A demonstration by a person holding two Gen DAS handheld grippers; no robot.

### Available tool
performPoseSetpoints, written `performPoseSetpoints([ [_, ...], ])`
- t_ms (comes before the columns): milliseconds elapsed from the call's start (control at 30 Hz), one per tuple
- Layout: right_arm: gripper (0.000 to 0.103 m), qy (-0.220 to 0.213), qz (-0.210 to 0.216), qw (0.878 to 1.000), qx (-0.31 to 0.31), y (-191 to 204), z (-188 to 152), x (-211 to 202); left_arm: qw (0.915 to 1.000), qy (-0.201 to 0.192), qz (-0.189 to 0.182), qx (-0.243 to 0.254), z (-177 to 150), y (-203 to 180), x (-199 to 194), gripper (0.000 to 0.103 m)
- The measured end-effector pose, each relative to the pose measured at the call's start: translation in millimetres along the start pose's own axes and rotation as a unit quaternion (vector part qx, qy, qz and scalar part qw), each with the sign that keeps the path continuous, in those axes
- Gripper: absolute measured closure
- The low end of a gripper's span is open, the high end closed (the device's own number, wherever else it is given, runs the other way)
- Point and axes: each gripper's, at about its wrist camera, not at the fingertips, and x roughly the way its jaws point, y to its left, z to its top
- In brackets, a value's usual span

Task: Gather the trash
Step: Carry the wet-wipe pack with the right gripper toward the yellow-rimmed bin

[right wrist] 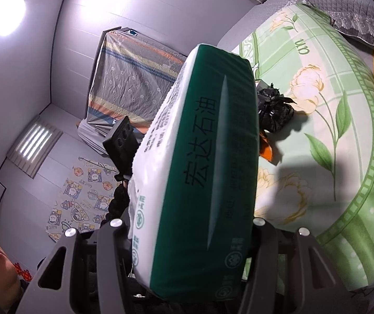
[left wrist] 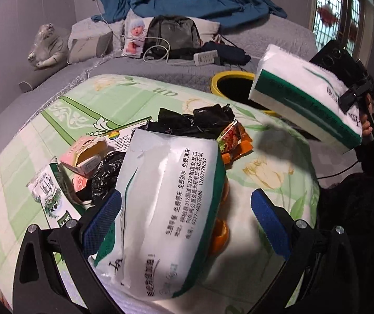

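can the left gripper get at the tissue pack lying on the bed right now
Probably yes. The left gripper is open, and the tissue pack lies between its blue pads, on top of the pile with nothing over it. The right gripper, off to the side, holds another pack.

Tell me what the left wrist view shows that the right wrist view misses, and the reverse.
Left wrist only: the open left gripper around a second tissue pack on the trash pile, orange peel, a backpack.

Right wrist only: a wrapped mattress against the wall, a cartoon floor mat.

Both: the tissue pack clamped in the right gripper, the yellow bin, a black bag, the green floral quilt.
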Motion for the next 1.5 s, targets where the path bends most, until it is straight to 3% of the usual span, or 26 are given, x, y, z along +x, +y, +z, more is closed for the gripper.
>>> performPoseSetpoints([
  [267,0.054,-0.004,0.003,1.0,0.015,-12,1,-2,0.9995,0.028,-0.011,-0.01,7,14,26,0.008],
  [433,0.054,-0.006,0.004,1.0,0.018,-9,-2,-7,0.9987,0.04,0.003,-0.03,2,23,36,0.009],
  [600,0.054,-0.01,-0.001,1.0,0.022,8,4,-8,0.999,0.026,-0.005,-0.037,-2,26,27,0.05],
  [700,0.054,-0.009,-0.005,1.0,0.022,17,5,-4,0.9992,0.012,-0.002,-0.038,-2,24,16,0.065],
  [833,0.054,-0.006,-0.003,1.0,0.018,22,3,0,0.9994,-0.004,0.026,-0.024,-3,18,3,0.074],
  [933,0.054,-0.006,-0.005,1.0,0.014,26,2,2,0.9983,-0.025,0.038,-0.037,-4,20,-11,0.077],
  [1100,0.054,-0.011,-0.007,1.0,0.01,26,6,0,0.9911,-0.095,0.054,-0.075,-5,16,-53,0.08],
  [1300,0.054,-0.018,-0.009,1.0,0.007,26,10,1,0.9766,-0.165,0.103,-0.091,-2,-17,-92,0.08],
  [1500,0.054,-0.027,-0.022,0.999,0.008,27,13,6,0.9604,-0.205,0.139,-0.128,3,-40,-102,0.08],
])
